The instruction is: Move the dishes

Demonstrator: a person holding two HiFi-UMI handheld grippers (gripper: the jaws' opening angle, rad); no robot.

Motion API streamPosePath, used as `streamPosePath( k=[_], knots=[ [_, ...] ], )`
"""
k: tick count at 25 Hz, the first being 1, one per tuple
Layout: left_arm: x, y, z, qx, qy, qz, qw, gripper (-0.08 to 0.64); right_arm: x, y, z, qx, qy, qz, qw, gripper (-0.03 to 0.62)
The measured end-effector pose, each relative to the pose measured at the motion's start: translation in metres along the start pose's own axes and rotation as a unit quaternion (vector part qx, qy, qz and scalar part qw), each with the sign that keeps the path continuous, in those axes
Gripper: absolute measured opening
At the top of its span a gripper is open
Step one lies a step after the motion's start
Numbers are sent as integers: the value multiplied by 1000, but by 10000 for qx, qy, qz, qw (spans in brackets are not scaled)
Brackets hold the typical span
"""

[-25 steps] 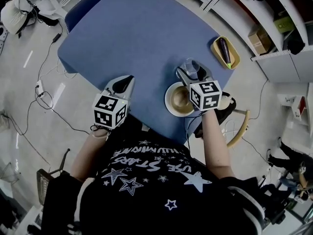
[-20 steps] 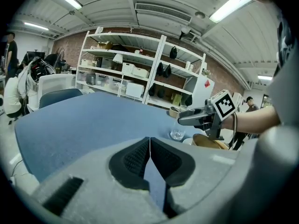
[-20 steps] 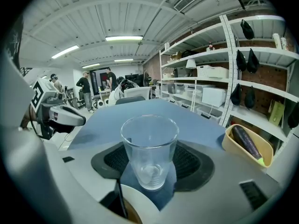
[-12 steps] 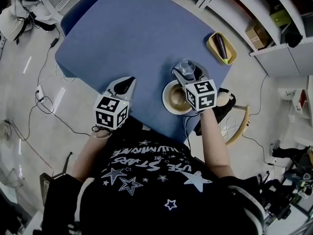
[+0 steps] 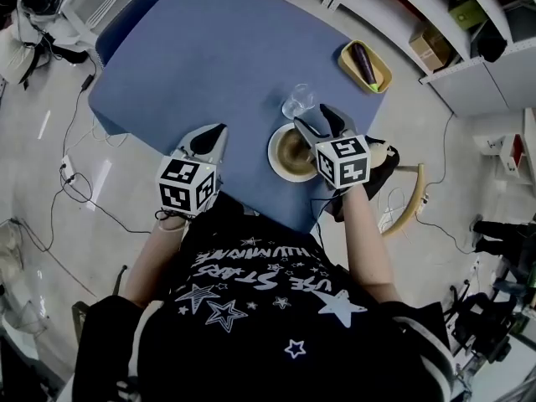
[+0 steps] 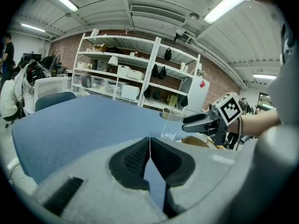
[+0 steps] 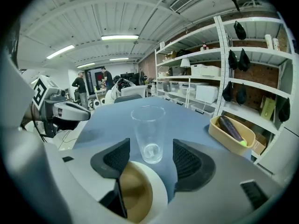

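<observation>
A clear drinking glass stands upright on the blue table, just past the tips of my right gripper. In the right gripper view the glass is ahead of the open right gripper and touches neither pad. A cream bowl with a brown inside sits under that gripper's left jaw, near the table's front edge. My left gripper hovers at the front edge, left of the bowl. It is shut and holds nothing, its pads meeting.
A yellow oblong dish holding a dark eggplant sits at the table's far right corner. A blue chair stands at the table's left. Shelving runs behind the table. Cables lie on the floor at left.
My right gripper held the glass before; it has opened, let go and drawn back toward me. The glass now stands free on the table. The left gripper has barely moved.
</observation>
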State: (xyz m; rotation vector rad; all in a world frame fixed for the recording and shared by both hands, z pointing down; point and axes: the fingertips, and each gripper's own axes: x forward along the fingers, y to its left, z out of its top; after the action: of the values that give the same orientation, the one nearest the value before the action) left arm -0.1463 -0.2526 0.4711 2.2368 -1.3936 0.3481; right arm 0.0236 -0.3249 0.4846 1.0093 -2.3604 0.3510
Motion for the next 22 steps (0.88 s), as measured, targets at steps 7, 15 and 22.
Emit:
streamPosePath(
  k=[7,15,22],
  knots=[
    [8,-25,0,74,-49,-70,9999,23,-28,-7,-47,410,389,14,9984,204],
    [7,-44,-13,46,81,-78,9999,21,-26,-6,-81,1032,659,86,9924,136],
    [5,-53,-17,115,129,-82,9998,21,-25,-7,-85,1314,635,-25,9893,28]
  ],
)
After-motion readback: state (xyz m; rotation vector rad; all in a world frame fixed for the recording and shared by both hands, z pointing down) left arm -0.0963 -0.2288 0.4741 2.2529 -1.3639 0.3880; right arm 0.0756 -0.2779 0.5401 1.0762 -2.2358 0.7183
